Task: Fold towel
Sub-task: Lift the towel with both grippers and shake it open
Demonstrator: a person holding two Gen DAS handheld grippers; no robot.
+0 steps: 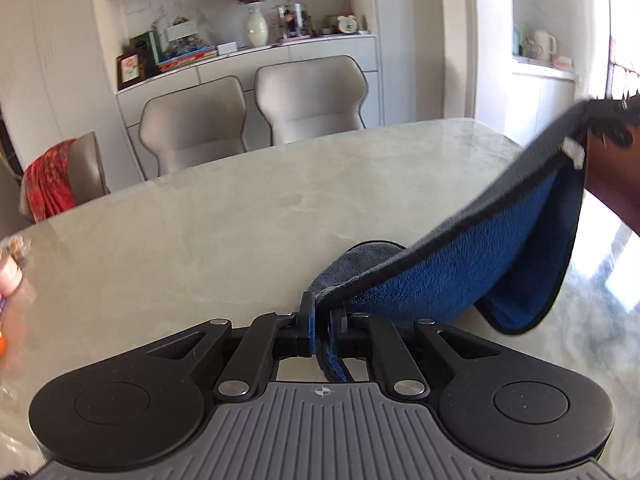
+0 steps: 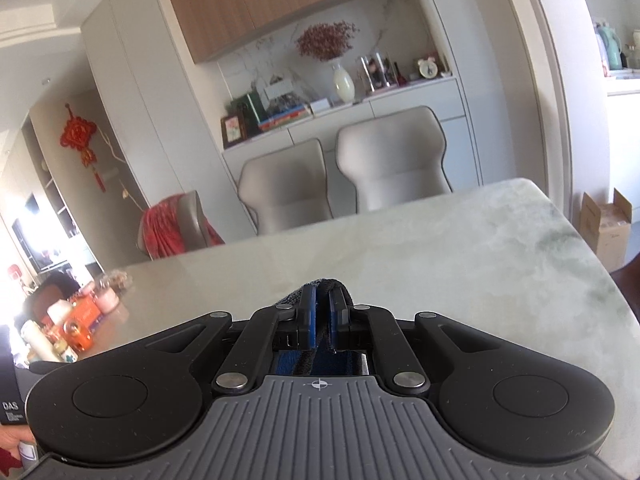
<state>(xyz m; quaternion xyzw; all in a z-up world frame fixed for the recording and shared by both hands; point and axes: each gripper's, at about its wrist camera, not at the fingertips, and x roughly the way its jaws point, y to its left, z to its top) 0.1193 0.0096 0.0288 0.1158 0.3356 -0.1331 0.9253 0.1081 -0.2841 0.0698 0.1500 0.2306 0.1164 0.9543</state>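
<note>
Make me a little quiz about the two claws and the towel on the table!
1. True or false: the left claw is pinching the towel.
2. Which colours does the towel show? A) red and white B) blue and grey C) green and yellow
3. Fill in: behind the table stand two pale ____ side by side.

Key:
1. True; the right claw grips cloth too.
2. B
3. chairs

A pale marble table [image 1: 200, 216] with two beige chairs [image 1: 312, 100] behind it, a white shelf [image 1: 256, 50] with a vase [image 1: 257, 26], bright daylight on the right
</note>
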